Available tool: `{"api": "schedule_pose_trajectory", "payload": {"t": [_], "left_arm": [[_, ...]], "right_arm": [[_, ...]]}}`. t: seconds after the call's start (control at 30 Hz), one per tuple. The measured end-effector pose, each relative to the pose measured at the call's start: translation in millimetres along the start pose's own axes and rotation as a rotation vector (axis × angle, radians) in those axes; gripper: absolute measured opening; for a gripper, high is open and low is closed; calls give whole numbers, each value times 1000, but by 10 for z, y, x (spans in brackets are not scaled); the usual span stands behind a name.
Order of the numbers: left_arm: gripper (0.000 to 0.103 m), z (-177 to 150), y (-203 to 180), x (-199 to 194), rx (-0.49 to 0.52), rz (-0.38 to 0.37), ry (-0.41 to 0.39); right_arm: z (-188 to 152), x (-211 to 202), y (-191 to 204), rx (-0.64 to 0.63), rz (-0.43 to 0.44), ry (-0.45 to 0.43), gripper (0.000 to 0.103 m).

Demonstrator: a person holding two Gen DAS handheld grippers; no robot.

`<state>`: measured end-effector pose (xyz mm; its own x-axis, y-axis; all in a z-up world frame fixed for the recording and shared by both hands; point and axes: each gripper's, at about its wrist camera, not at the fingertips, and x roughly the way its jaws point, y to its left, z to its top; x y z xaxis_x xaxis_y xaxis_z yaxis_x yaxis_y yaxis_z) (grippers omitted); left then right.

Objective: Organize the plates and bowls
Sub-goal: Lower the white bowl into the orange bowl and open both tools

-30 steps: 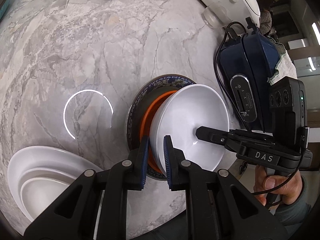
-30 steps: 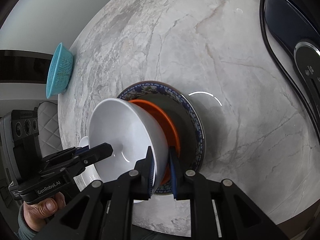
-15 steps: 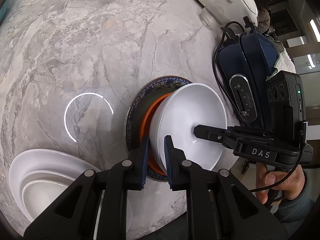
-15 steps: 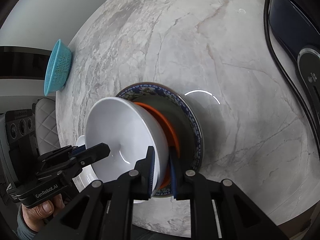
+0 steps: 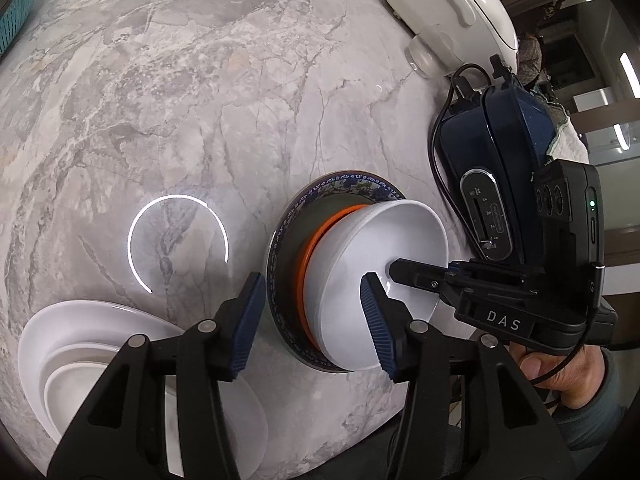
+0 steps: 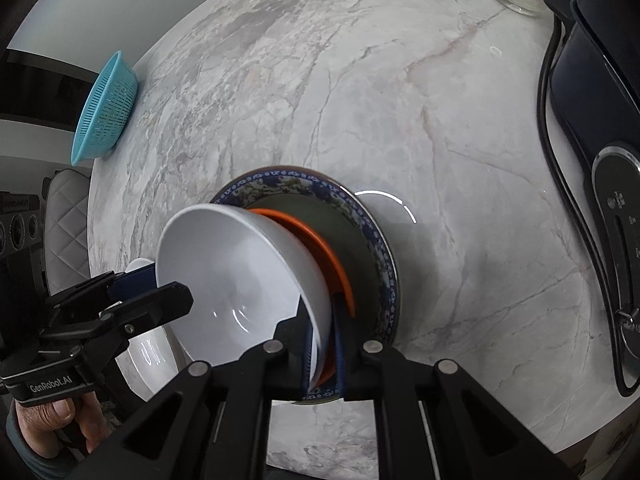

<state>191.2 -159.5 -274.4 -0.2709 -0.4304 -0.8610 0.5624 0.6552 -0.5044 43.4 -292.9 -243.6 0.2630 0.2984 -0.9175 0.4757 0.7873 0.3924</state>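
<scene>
While the left wrist view looked down on the marble table (image 5: 240,100):
Left gripper (image 5: 312,312): its jaws had just been opening and stood apart, one blue pad on either side of the dishes, neither pressing.
White bowl (image 5: 380,248): tilted on edge, resting in the orange dish (image 5: 316,240) on the blue-rimmed plate (image 5: 344,184).
Right gripper (image 5: 396,270): reaching in from the right, its tip inside the bowl; a hand (image 5: 560,368) held its handle.
White dishes (image 5: 80,344): stacked at lower left, apart from the plate.
Dark blue appliance (image 5: 500,152): beside the plate, on the right.

As the right wrist view faced the same stack:
Right gripper (image 6: 322,348): closed on the white bowl (image 6: 232,276), the bowl's rim pinched between its pads.
Orange dish (image 6: 316,244): just behind the bowl, lying on the blue-rimmed plate (image 6: 304,180).
Left gripper (image 6: 168,292): at the bowl's left edge, one finger inside it, not clamping.
Blue basket (image 6: 104,108): at the table's far edge, well apart.
</scene>
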Motion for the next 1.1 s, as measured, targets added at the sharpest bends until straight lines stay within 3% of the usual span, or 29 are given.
{"api": "schedule_pose_trajectory", "payload": {"t": [0.17, 0.43, 0.9, 1.1], "left_arm": [[51, 27, 89, -29, -29, -7, -5], [51, 47, 178, -15, -61, -20, 0], [51, 77, 256, -11, -93, -27, -3], [51, 69, 242, 10, -94, -29, 0]], "right_arm": [[8, -9, 51, -6, -15, 4, 17], [27, -44, 159, -27, -6, -2, 55], [65, -72, 319, -113, -78, 10, 59], [76, -93, 291, -116, -64, 18, 60]]}}
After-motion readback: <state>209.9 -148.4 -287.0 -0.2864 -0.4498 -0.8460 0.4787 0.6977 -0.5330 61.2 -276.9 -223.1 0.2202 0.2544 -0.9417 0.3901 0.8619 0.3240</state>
